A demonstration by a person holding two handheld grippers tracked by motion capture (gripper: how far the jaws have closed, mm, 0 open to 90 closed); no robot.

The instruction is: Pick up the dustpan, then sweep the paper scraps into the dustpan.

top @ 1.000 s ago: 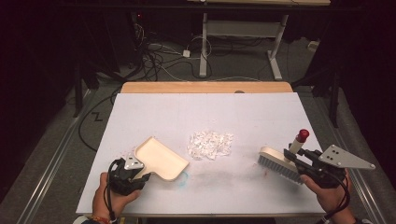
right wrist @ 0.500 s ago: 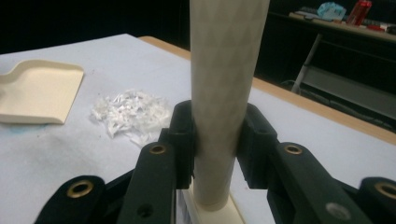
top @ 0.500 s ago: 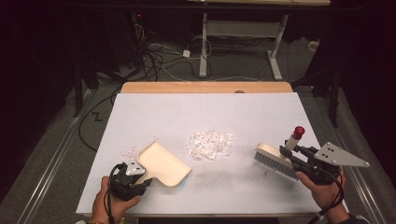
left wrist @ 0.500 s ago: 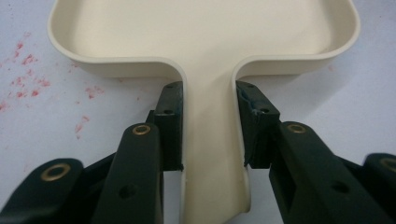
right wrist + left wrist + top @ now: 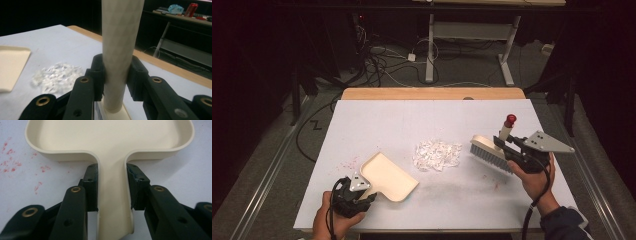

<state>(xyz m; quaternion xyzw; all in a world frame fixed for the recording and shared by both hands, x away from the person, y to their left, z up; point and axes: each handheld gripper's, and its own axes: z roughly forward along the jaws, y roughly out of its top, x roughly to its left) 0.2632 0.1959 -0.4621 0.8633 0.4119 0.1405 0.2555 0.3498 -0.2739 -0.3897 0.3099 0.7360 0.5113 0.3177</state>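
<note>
The left gripper [image 5: 362, 192], at the lower left of the high view, is clamped on the handle of the cream plastic dustpan [image 5: 388, 176]. In the left gripper view the pads press both flanks of that handle [image 5: 111, 202] just below the pan's rear wall. The dustpan is judged light, rigid and smooth-sided, so a grip close to the pan body limits twisting.

The right gripper [image 5: 507, 148], at centre right, is closed on the handle of the hand brush [image 5: 488, 151]. In the right gripper view the textured handle [image 5: 120, 50] stands upright between the pads. The brush is judged light, with a stiff handle and yielding bristles.

The pile of clear plastic shards [image 5: 437, 154] lies at frame centre on the white table [image 5: 402, 120], between pan lip and bristles, touching neither. The shards are judged light and easily scattered.
</note>
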